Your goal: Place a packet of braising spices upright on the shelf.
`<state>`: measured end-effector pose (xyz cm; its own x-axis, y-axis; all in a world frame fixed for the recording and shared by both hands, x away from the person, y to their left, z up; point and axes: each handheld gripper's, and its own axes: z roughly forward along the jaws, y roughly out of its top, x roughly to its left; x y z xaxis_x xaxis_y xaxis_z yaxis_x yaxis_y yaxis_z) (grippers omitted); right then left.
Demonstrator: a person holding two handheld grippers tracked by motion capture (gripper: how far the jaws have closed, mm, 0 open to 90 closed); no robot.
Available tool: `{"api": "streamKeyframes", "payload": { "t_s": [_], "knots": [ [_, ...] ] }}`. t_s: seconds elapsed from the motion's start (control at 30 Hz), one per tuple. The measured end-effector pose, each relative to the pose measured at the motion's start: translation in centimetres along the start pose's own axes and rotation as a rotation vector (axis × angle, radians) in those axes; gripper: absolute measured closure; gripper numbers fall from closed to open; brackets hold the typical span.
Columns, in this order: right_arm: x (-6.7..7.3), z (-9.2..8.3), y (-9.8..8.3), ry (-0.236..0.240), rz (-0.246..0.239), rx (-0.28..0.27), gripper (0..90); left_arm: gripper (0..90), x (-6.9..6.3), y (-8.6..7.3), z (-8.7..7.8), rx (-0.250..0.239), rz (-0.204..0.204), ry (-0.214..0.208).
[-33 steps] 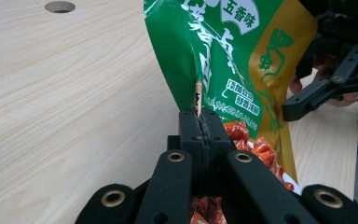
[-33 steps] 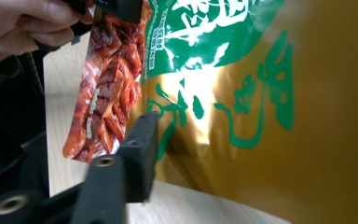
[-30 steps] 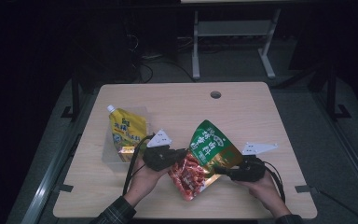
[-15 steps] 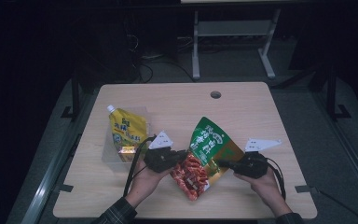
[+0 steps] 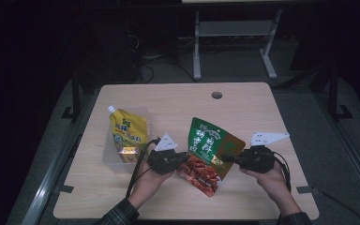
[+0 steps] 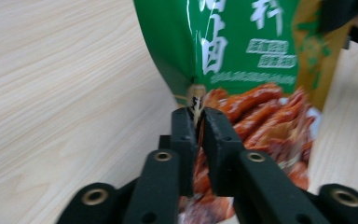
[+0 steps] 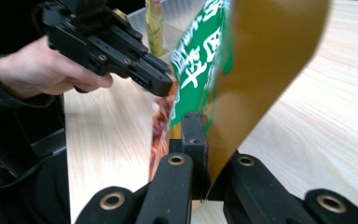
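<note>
gripping opposite edges of one snack pouch (image 5: 209, 151), the two grippers hold it off the table (image 5: 178, 101) near the front edge, about midway between the front corners. the pouch is green across its upper part with white characters, and its lower part shows red-brown strips of food; in the high view its top points toward the far edge and its lower corner dips toward the front edge. the left gripper (image 5: 182, 160) comes in from the person's left hand (image 5: 151, 180) and its jaws are pinching the pouch's side seam; in the left gripper view (image 6: 197, 122) a thin strip of seam stands between the two black pads, which sit almost together, and these jaws have just been easing apart a little with the seam still between them. the right gripper (image 5: 226, 159), held in the right hand (image 5: 271, 177), clamps the opposite edge; in the right gripper view (image 7: 204, 140) its jaws are pressed together on the brownish gold back of the pouch, which rises tilted from between them. that same view shows the left gripper farther off, biting the pouch's other side, with a dark sleeve (image 7: 9, 126) behind the hand. toward the left edge of the table a clear plastic bin (image 5: 108, 154) holds a yellow spouted pouch (image 5: 127, 132), leaning with its white cap toward the far left corner, well apart from the held pouch. a small round hole (image 5: 216, 95) sits in the table near its far edge.
</note>
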<state>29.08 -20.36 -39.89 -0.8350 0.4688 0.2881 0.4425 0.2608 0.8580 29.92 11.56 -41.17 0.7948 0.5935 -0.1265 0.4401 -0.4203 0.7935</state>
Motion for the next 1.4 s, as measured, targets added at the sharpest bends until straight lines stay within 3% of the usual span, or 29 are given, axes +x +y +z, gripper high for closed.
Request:
{"api": "streamKeyframes", "payload": {
  "t_s": [0.03,0.23,0.4,0.67,0.83,1.0,1.17,1.3,1.4],
  "knots": [
    [0.0,-0.1,0.1,0.005,0.001,-0.003,90.0,75.8,0.0,0.0,0.0,-0.005,-0.012,-0.004],
    [0.3,-0.6,1.1,0.012,-0.020,-0.018,90.0,58.6,-0.7,-0.1,0.3,0.007,0.006,-0.022],
    [0.3,-0.4,2.0,0.001,-0.029,-0.023,90.0,43.0,-1.1,-0.6,0.3,0.021,0.037,-0.052],
    [-0.1,0.9,4.0,-0.025,-0.025,-0.018,90.0,27.3,-1.3,-1.7,-0.6,0.046,0.098,-0.106],
    [-0.7,1.6,5.1,-0.040,-0.021,-0.029,90.0,21.6,-1.2,-2.7,-1.0,0.068,0.115,-0.142],
    [-1.3,2.5,6.4,-0.048,-0.035,-0.029,90.0,16.7,-1.4,-3.9,-1.2,0.091,0.133,-0.150],
    [-1.8,3.6,7.9,-0.055,-0.041,-0.033,90.0,16.4,-1.6,-4.9,-1.1,0.093,0.131,-0.172],
    [-2.1,4.6,9.4,-0.058,-0.050,-0.032,90.0,16.4,-1.9,-5.2,-0.6,0.123,0.175,-0.170],
    [-2.2,5.4,10.5,-0.054,-0.055,-0.037,90.0,16.4,-2.0,-5.3,-0.5,0.120,0.177,-0.174]
  ]
}}
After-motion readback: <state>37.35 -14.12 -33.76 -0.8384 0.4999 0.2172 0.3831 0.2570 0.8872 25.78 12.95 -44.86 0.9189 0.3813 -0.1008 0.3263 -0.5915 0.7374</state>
